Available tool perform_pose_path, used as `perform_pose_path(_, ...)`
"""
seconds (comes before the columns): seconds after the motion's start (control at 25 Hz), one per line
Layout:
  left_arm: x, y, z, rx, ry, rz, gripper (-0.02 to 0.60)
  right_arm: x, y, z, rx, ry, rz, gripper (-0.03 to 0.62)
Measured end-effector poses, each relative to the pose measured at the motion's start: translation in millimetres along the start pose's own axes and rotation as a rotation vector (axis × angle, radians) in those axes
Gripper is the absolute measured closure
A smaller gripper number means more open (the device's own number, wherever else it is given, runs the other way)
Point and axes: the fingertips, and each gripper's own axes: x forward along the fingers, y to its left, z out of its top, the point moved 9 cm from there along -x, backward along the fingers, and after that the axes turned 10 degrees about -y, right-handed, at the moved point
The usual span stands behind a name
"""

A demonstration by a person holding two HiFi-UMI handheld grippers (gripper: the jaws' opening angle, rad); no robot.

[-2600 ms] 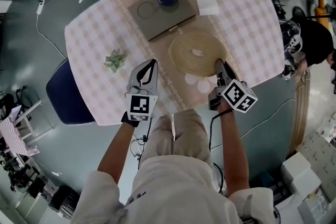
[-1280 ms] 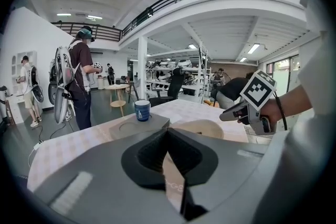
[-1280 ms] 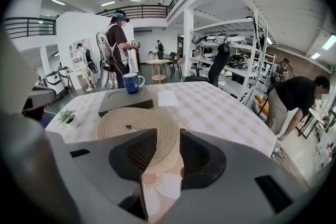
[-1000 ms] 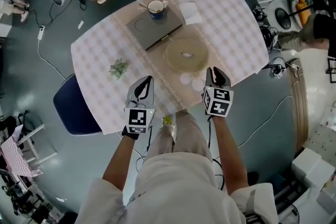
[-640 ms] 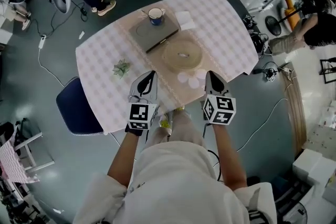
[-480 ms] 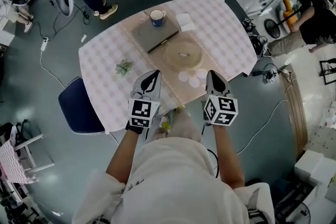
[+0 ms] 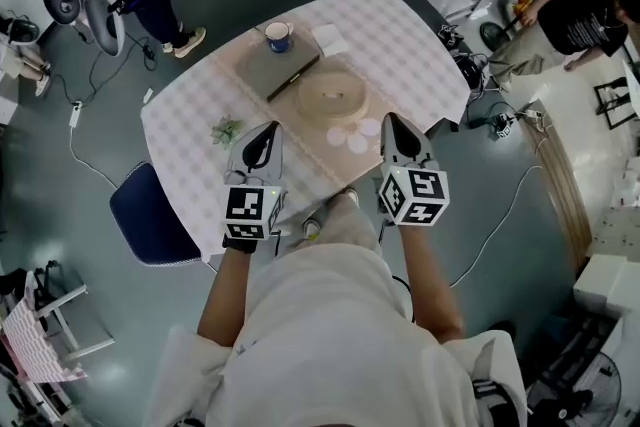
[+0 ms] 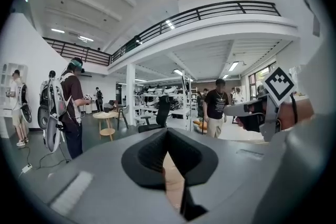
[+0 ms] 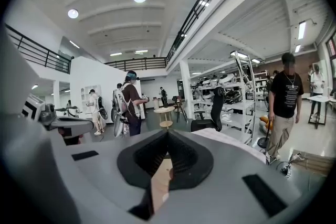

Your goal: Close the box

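In the head view a round beige woven box point(image 7: 328, 97) lies with its lid on, on the checked table point(image 7: 190, 130). Behind it is a flat grey case point(image 7: 277, 63), lid down. Both grippers hang well above the table's near edge and touch nothing. My left gripper point(image 7: 268, 128) is shut and empty, pointing at the table's left half. My right gripper point(image 7: 390, 118) is shut and empty, just right of the woven box. The left gripper view point(image 8: 167, 132) and the right gripper view point(image 9: 168, 132) both look level across the hall, jaws together.
A blue mug point(image 7: 279, 36) and a white napkin point(image 7: 328, 38) sit at the table's far end, a small green plant point(image 7: 226, 131) at its left. A blue chair point(image 7: 150, 215) stands at the left edge. Cables trail on the floor point(image 7: 500, 205). Several people stand around the hall.
Both grippers have risen away from the table, which now looks smaller and farther below. The gripper views have swung up from the tabletop to the hall.
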Motion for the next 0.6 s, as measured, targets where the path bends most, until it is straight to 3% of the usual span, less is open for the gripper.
perform_pose_path(0.08, -1.9, 0.2, 6.0, 0.007, -0.012, 0.026, 0.581, 0.8, 3.0, -0.8, 0.007, -0.001, 0.006, 0.591)
perform_pose_path(0.4, -8.0, -18.5, 49.6, 0.060, -0.089, -0.025, 0.580, -22.5, -20.1, 34.3, -0.036, -0.065, -0.045, 0.591)
perform_pose_path(0.6, -17.8, -7.0, 58.8, 0.055, -0.118, 0.007, 0.581, -35.9, -28.4, 58.5, -0.041, -0.110, -0.059, 0.591)
